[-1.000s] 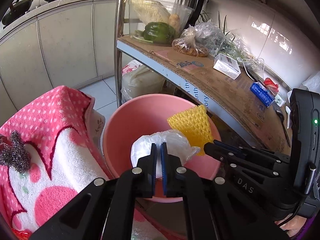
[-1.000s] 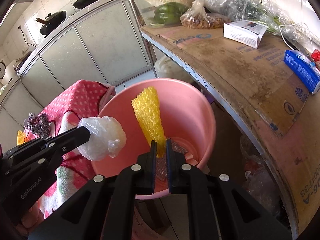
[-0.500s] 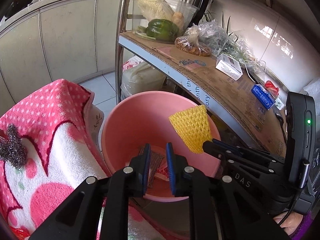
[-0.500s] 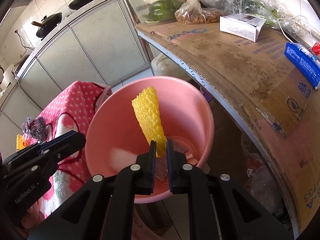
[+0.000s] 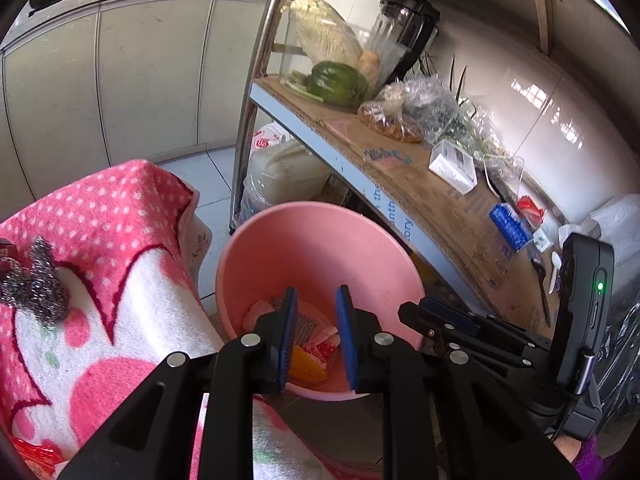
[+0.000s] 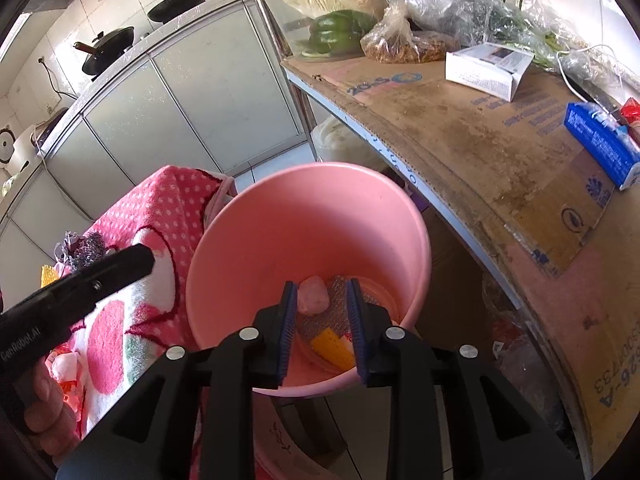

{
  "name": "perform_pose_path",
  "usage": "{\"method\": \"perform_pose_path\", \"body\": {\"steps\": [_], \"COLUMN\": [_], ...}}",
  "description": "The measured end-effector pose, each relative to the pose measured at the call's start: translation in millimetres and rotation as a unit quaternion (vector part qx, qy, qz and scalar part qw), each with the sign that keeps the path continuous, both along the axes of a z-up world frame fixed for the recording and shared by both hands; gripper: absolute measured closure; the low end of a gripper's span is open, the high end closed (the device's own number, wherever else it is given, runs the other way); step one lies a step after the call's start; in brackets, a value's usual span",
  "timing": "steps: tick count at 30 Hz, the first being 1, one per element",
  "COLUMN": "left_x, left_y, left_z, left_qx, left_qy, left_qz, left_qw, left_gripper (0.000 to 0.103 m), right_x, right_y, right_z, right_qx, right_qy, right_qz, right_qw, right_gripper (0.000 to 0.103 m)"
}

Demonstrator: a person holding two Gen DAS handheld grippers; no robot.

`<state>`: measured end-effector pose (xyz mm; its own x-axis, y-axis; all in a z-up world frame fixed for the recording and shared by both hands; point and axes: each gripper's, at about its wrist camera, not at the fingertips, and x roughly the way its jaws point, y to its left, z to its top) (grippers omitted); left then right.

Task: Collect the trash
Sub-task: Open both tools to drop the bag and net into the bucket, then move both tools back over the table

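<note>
This is a lived-in home kitchen: black woks (image 6: 106, 50) sit on a counter above pale cabinet doors (image 6: 208, 92), and the floor is tiled. A metal rack's shelf, lined with flattened cardboard (image 6: 500, 148), holds a green pepper (image 5: 338, 84), cabbage (image 5: 326, 34) in a clear tub, bagged food and a blender (image 5: 408, 28) (all rather cluttered). A steel-wool scourer (image 5: 38, 286) lies on a pink spotted towel (image 5: 120, 248) nearby.

Black plastic tool (image 5: 316, 336) w/ blue ribbed pads (image 5: 289, 332), silver screws; other tool (image 6: 322, 322) same.
</note>
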<state>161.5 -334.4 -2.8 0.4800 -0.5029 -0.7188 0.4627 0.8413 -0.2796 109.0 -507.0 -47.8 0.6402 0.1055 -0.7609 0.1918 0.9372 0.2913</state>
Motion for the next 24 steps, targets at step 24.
{"method": "perform_pose_path", "body": {"steps": [24], "left_x": [-32.2], "left_y": [138.0], "left_z": [74.9], "left_qx": [-0.025], "left_qy": [-0.064], "left_qz": [0.100], "left_qw": [0.9926], "left_gripper": [0.084], "right_x": [-20.0], "right_y": [66.3], "right_z": [76.2], "right_qx": [-0.011], "right_qy": [-0.076], "right_qz": [0.076], "right_qw": [0.994], "right_gripper": [0.077]}}
